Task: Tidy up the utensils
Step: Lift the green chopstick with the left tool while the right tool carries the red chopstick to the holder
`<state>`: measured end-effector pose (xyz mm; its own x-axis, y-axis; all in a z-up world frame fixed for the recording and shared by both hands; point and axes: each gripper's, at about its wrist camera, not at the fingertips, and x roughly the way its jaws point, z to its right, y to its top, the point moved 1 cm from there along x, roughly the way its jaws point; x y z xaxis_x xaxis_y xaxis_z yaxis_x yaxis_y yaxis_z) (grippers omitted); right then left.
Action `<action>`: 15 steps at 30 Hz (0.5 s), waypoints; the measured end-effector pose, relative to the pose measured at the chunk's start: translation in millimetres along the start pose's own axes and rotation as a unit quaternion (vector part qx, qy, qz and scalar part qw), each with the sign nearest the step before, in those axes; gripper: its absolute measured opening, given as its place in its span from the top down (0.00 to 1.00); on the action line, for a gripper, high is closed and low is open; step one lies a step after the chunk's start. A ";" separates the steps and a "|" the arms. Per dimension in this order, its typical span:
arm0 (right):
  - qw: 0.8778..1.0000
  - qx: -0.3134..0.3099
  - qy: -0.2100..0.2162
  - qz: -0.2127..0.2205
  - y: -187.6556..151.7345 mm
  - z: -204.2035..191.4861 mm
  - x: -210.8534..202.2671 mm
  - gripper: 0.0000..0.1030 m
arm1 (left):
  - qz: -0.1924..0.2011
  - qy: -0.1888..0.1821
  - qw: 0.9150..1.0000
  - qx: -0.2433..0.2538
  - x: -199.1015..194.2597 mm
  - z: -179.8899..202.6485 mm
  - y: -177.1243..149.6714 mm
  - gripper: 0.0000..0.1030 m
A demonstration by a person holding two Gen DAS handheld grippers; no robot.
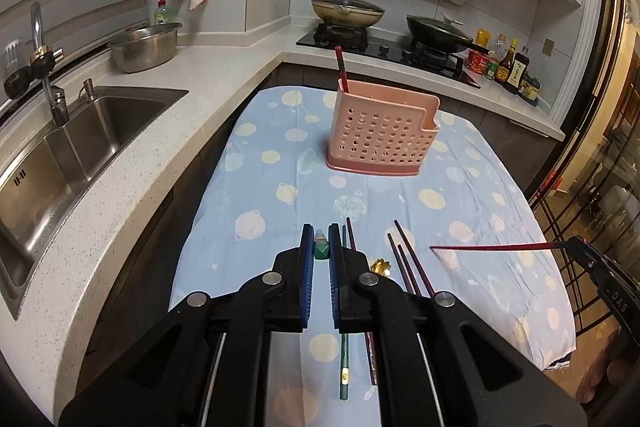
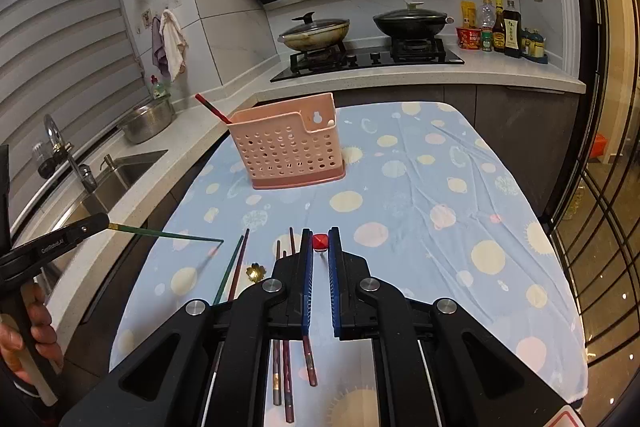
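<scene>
The pink perforated utensil holder stands upright on the table's blue spotted cloth, towards its far end, with one red chopstick already leaning out of its left corner. On the near side of the holder, well apart from it, the left gripper is clenched on a green chopstick, seen end-on between its blue pads in the left wrist view and as a thin rod sticking out from the gripper tip in the right wrist view. The right gripper is likewise clamped on a red chopstick, whose red end shows between its pads; from the left wrist view the stick runs sideways above the cloth. Nearer than the holder, beneath the two grippers, several loose chopsticks lie flat on the cloth, dark purple, green and reddish, beside a small gold flower-shaped piece. A hand grips the left gripper's handle.
</scene>
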<state>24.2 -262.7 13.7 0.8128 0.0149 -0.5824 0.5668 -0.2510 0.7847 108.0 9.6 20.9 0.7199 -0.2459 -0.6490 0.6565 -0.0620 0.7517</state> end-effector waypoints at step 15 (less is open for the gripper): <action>0.999 -0.006 0.017 0.051 60.0 -4.0 5.9 0.93 | 0.051 -0.012 0.998 0.022 -1.3 22.1 67.7 0.93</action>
<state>63.6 -273.8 58.1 0.8700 0.0225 -0.4925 0.4827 -0.2422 0.8416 146.5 -15.6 75.2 0.7764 -0.2753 -0.5669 0.5695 -0.0788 0.8182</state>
